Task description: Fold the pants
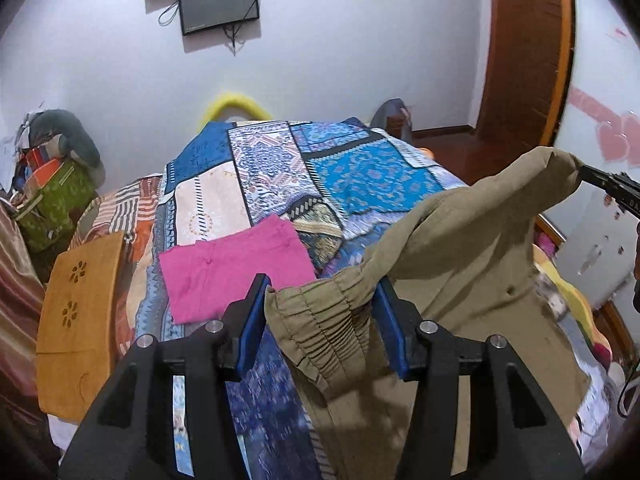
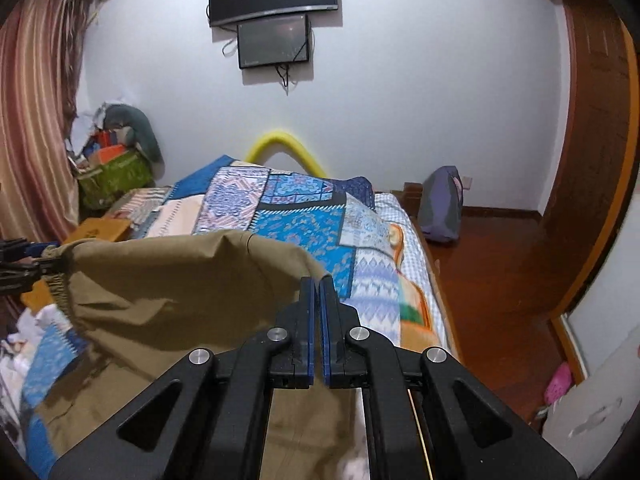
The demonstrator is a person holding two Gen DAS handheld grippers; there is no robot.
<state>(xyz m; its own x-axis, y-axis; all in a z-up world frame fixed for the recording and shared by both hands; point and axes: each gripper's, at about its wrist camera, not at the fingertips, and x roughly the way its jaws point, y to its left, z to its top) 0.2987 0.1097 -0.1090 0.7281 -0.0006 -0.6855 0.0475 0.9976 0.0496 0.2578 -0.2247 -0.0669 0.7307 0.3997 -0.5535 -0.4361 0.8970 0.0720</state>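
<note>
Khaki pants (image 1: 460, 240) hang in the air over the bed, stretched between both grippers. My left gripper (image 1: 320, 284) is shut on the gathered elastic waistband, which fills the gap between its blue pads. The right gripper (image 1: 600, 180) pinches the other corner of the cloth, higher up at the right. In the right wrist view my right gripper (image 2: 319, 280) has its pads together on a thin edge of the pants (image 2: 180, 280). The left gripper (image 2: 36, 264) shows at the far left edge, holding the waistband end. The lower part of the pants drapes down out of sight.
A folded pink garment (image 1: 236, 272) lies on the patchwork bedcover (image 1: 360, 176). An orange-brown board (image 1: 80, 320) rests at the bed's left edge, with bags (image 1: 52, 196) piled beyond. A backpack (image 2: 440, 208) stands on the wooden floor at right, near the door (image 1: 524, 40).
</note>
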